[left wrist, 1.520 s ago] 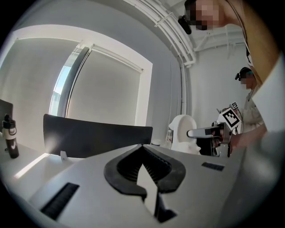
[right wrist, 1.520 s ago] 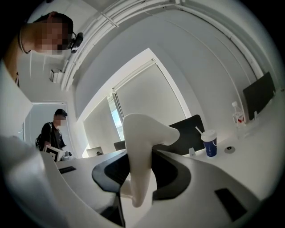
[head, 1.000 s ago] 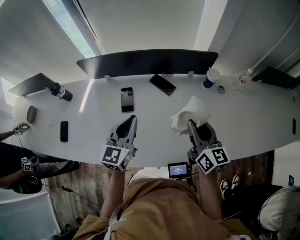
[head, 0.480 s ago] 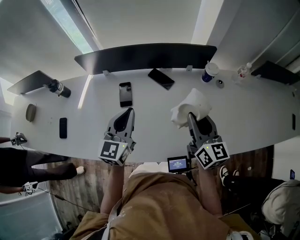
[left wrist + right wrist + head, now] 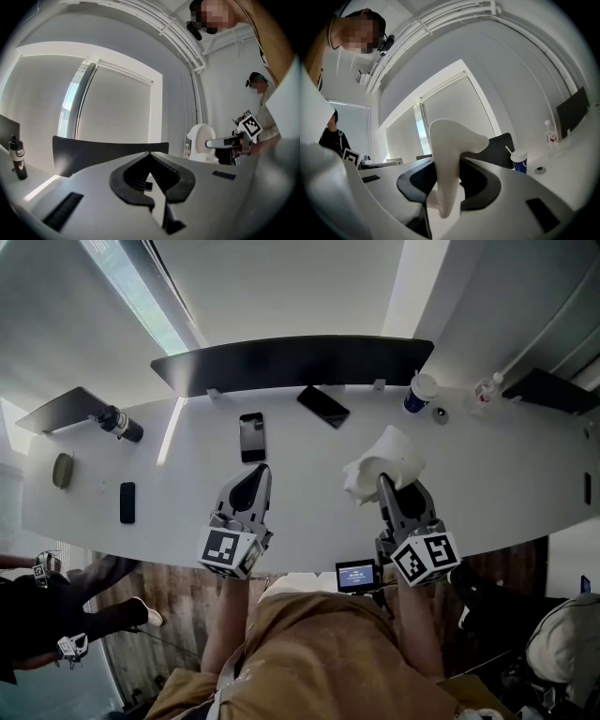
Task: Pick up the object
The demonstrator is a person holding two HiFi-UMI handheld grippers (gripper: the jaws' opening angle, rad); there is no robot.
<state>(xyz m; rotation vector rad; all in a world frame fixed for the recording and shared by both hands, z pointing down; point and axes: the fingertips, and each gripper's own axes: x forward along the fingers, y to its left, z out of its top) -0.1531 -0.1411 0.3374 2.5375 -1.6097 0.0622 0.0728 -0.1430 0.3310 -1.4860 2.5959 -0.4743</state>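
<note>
White matte worktop [image 5: 300, 484] with a curved edge, pale walls and a blind-covered window behind. Right tongs [image 5: 396, 486] clamp a smooth white lump [image 5: 382, 460] with a rounded top that narrows downward, held over the worktop's near part. Left tongs [image 5: 262, 472] are closed with nothing between them. Flat dark phones [image 5: 251, 437] lie further back. A black curved screen [image 5: 291, 357] runs along the far edge. A lidded blue cup [image 5: 419, 395] and a dark bottle [image 5: 120, 423] stand well apart.

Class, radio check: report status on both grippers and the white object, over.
Left gripper shut, empty. Right gripper shut on white object. Nothing crowding it.
</note>
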